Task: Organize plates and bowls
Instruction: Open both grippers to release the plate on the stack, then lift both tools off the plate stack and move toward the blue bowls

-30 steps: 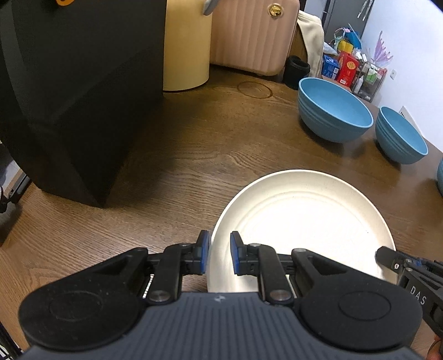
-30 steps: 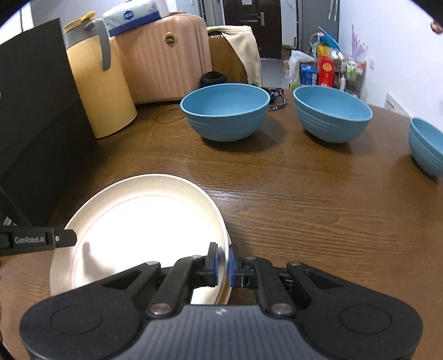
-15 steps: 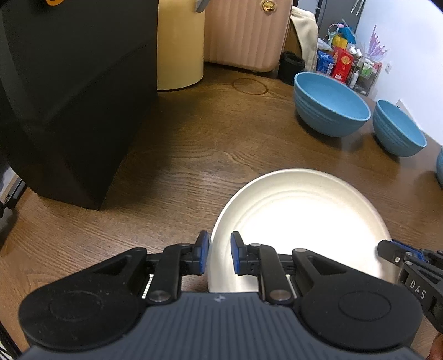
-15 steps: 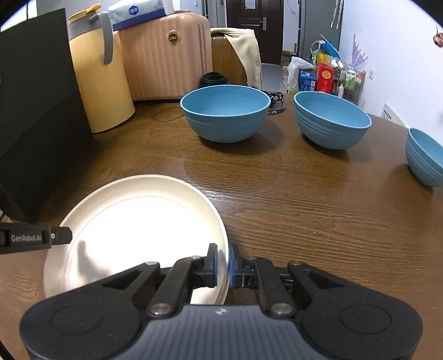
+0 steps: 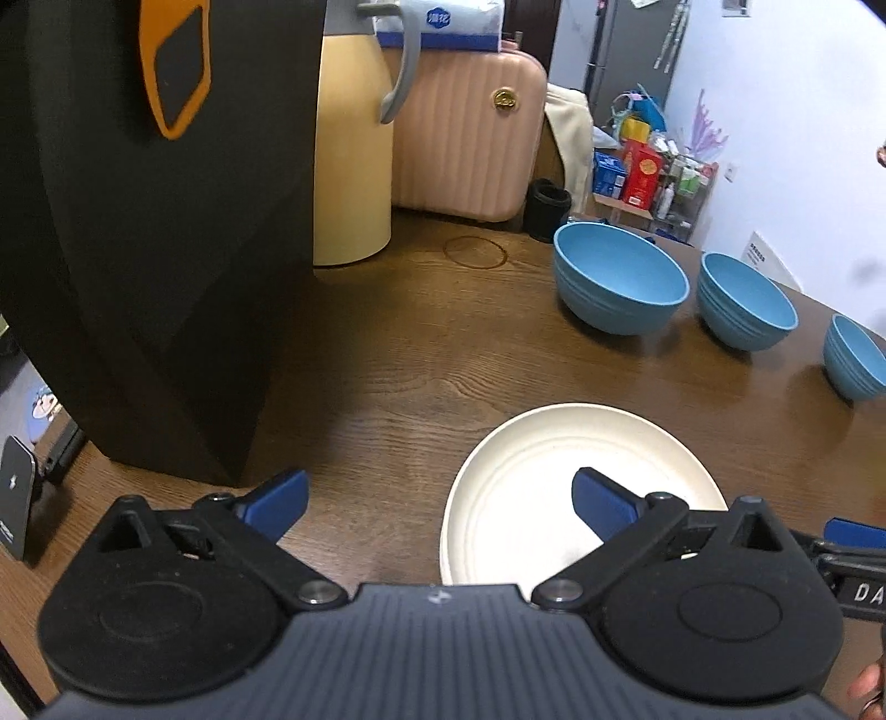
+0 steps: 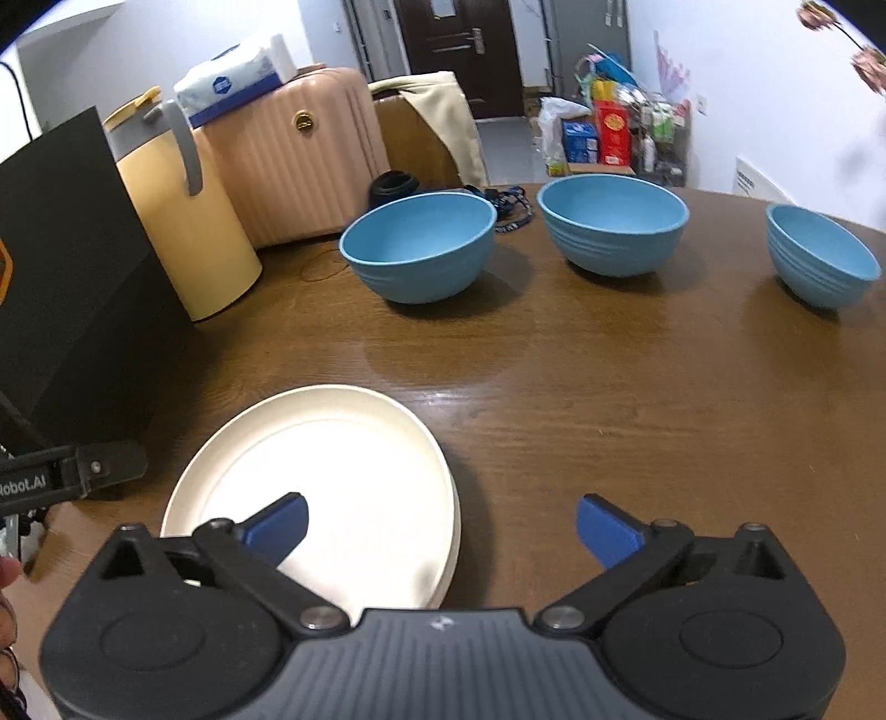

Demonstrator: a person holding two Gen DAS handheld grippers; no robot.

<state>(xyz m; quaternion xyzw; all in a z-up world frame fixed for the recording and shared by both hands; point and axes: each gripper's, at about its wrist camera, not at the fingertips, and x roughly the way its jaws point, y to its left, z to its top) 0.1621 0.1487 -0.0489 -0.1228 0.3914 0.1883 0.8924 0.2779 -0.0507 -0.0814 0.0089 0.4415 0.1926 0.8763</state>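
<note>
Left gripper (image 5: pixel 440 495) and right gripper (image 6: pixel 442 523) both spread wide, holding nothing. Cream plate (image 6: pixel 326 471) flat on table (image 6: pixel 609 387); right view alone shows a stacked rim. 3 blue bowls (image 6: pixel 421 252) behind.

1. White letters reading "obot.AI" run along a black bar of the left gripper (image 6: pixel 72 476) at the left edge of the right wrist view; the start of the word is cut off.
2. White letters "DA" stand on a black bar of the right gripper (image 5: pixel 855 576) at the right edge of the left wrist view; the rest is cut off.
3. The tissue pack (image 5: pixel 443 19) on the pink suitcase (image 5: pixel 465 138) carries a round blue logo with characters too small to read.
4. The small sign (image 5: pixel 767 263) against the wall has print too fine to make out.
</note>
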